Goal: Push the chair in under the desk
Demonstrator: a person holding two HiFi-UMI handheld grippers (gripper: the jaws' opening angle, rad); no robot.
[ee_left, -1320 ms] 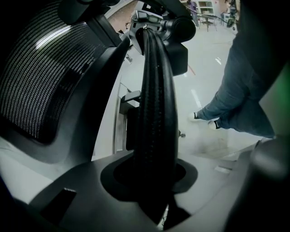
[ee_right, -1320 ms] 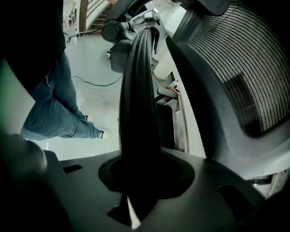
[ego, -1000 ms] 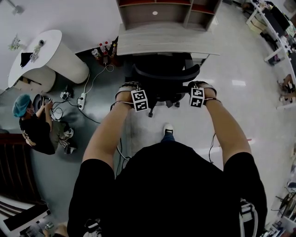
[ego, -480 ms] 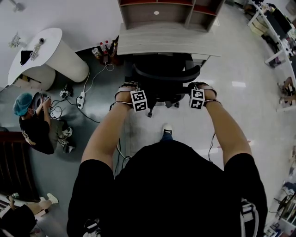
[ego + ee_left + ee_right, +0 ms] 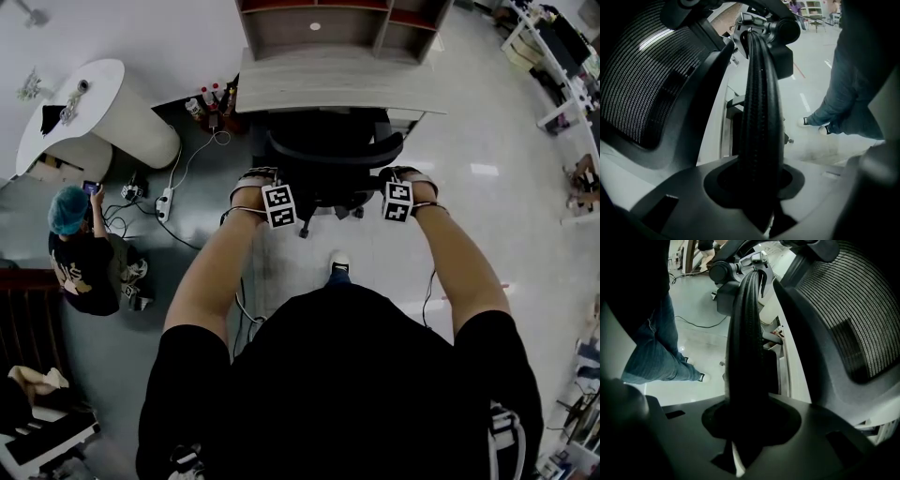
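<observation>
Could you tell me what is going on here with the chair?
A person stands behind a black office chair that faces the desk, with a hand-held gripper in each hand. The left hand-held gripper is shut on the left armrest, and the right hand-held gripper is shut on the right armrest. The chair's front seems to be partly under the desk top, while its backrest stands clear of the edge.

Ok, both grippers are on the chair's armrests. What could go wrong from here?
The left gripper and right gripper each clamp only a narrow armrest; a hard push could slip a grip or skew the chair.
The armrests may catch the front edge of the desk.
If the chair veers left, it may hit the bottles beside the desk.
</observation>
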